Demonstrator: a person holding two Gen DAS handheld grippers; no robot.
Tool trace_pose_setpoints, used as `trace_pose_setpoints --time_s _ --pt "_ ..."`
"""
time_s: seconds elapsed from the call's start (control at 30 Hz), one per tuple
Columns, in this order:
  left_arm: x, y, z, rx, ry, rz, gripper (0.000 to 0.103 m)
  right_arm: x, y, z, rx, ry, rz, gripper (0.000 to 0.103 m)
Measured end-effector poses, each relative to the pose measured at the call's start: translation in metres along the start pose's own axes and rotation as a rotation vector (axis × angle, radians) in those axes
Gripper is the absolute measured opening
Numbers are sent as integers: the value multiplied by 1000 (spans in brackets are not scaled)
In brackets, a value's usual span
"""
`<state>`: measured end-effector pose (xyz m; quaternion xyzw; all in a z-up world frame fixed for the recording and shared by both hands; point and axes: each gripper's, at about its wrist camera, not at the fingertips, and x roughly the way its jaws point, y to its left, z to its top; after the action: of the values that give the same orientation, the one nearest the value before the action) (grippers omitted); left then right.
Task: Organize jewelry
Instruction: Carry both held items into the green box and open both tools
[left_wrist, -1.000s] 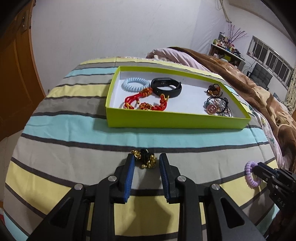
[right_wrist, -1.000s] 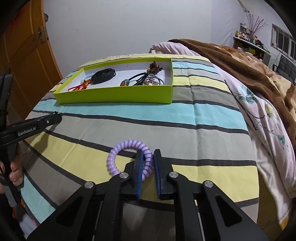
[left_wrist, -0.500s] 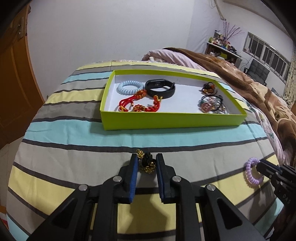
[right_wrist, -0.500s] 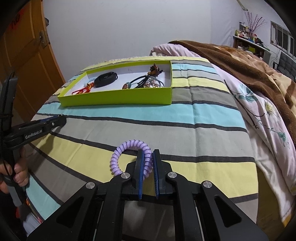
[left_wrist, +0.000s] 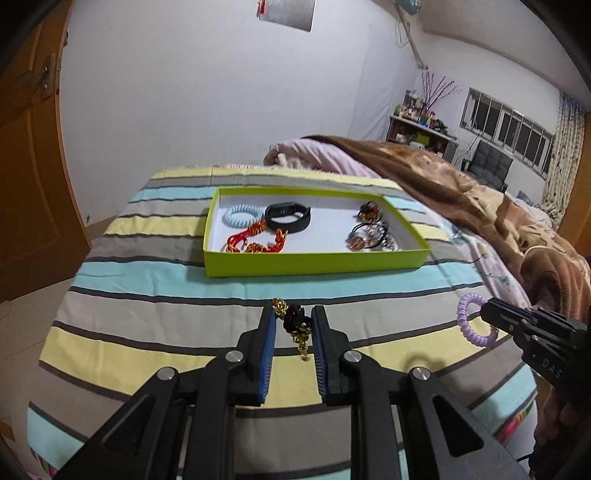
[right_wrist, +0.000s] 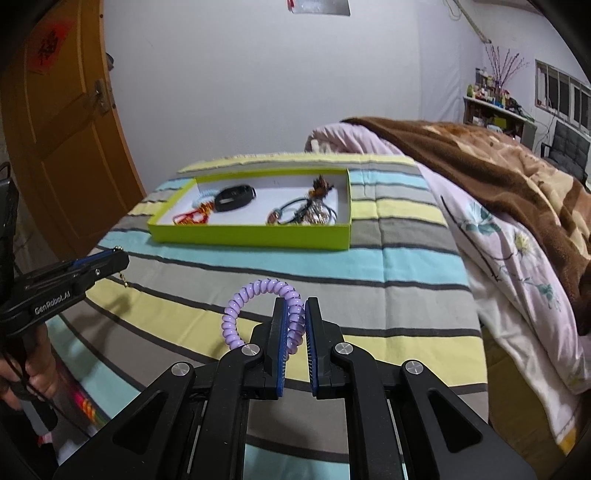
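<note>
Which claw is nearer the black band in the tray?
Left, by a little. The left claw faces the tray's left half, where the band lies; the right claw sits further right.

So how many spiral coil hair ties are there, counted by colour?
Purple spiral coil hair tie, pinched in the right claw: 1
Light blue spiral coil hair tie, lying in the green tray: 1
Total: 2

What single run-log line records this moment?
left gripper: shut on gold chain, lifted | right gripper: shut on purple coil, lifted | green box: ahead on bed
</note>
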<state>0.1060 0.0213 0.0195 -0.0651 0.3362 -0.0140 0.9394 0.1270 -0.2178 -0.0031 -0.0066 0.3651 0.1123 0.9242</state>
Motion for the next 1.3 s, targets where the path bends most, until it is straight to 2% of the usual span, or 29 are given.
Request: trace_pose_setpoints --time_s 0.4,0.67,1.0,1.3 --pt "-45 -8 -4 9 -86 -13 20 -42 20 6 -39 -82 9 9" --pt "-61 -10 -6 12 -118 -12 20 -60 29 7 -56 -119 15 9" --pt "-62 -13 -6 17 -124 -10 20 -63 30 6 -61 -127 22 9" --pt "-42 -13 6 31 -114 -1 20 -45 30 18 -71 -113 31 9"
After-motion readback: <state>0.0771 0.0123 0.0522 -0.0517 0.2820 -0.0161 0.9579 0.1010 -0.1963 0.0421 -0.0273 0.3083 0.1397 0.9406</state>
